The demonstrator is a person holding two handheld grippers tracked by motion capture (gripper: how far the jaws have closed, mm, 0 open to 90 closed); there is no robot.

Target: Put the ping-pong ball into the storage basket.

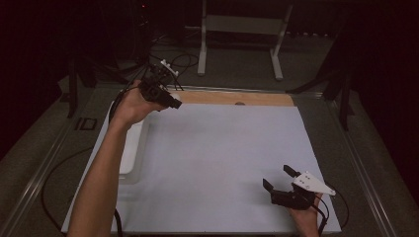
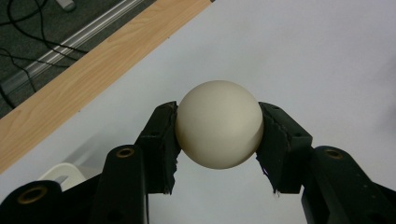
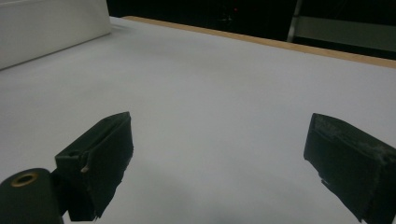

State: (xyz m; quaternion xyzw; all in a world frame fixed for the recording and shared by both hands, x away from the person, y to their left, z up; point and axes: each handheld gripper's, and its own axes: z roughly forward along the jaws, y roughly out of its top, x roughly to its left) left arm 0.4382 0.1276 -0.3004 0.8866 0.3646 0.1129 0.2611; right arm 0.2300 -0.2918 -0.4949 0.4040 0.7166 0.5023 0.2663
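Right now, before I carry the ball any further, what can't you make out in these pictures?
- High view: the cream ball in the left gripper is hidden by the gripper's body and the hand.
- High view: the white tray's inside is partly covered by the forearm.
- Left gripper view: the table under the ball is hidden, so its height is unclear.
- Right gripper view: the open right gripper looks across the table; the tray's wall is cut off by the upper left edge.

white tray [image 1: 132, 148] partly behind forearm [image 1: 99, 182]
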